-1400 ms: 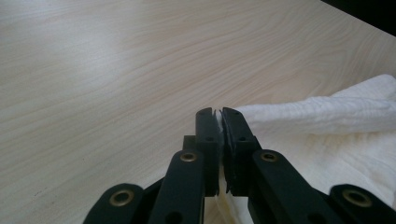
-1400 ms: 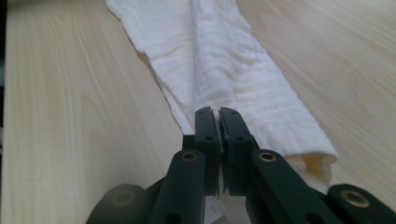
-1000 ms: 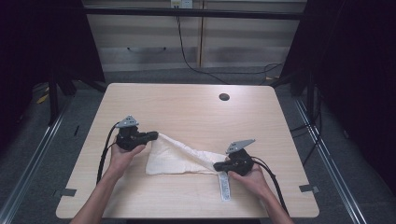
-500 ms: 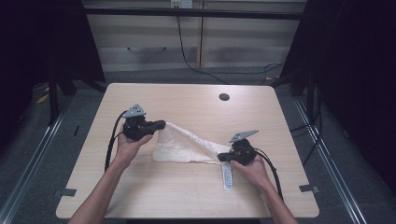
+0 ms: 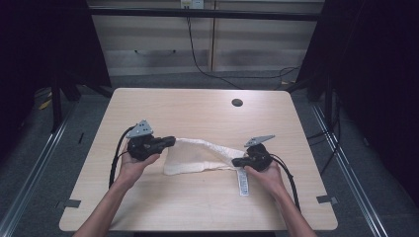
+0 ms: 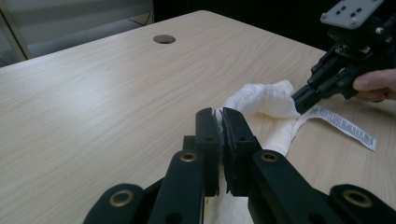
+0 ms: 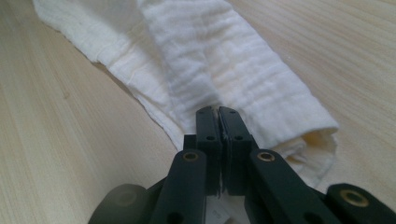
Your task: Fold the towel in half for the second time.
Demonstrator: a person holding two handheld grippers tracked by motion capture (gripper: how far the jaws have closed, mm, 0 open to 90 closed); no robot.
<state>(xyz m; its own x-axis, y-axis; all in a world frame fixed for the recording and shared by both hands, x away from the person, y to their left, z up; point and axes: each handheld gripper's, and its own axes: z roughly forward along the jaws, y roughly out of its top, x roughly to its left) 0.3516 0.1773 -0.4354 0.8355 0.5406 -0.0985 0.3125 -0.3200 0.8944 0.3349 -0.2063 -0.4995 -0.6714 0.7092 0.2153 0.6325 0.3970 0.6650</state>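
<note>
Item one, left gripper (image 5: 170, 140): black two-jaw tool with a grey three-cornered plate on top and a trailing black cable, held in the person's left hand (image 5: 131, 165) over the left half of the desk (image 5: 197, 106), nearer the front edge than the back; its jaws are clamped together on one end of the white cloth (image 5: 195, 155), and the left gripper view shows a thin fold of fabric pinched between the pads. Item two, white cloth: pale, gauzy, crinkled weave, loosely folded and bunched, strung between the two grippers across the middle of the desk; its lower part lies on the wood while the end at the left gripper is lifted. Item three, label (image 5: 242, 181): long white printed strip attached to the cloth's right end, lying flat on the desk and running toward the front edge just beside the right hand (image 5: 264, 175). Item four, right gripper (image 5: 236, 161): same build, plate and cable, held over the right half of the desk toward the front edge; its jaws are closed tight on the other end of the cloth, the rolled fabric spreading away beyond the tips in the right gripper view. Item five, round hole (image 5: 237, 102): dark cable opening in the desk top, near the back edge toward the right corner, well apart from the cloth.
</note>
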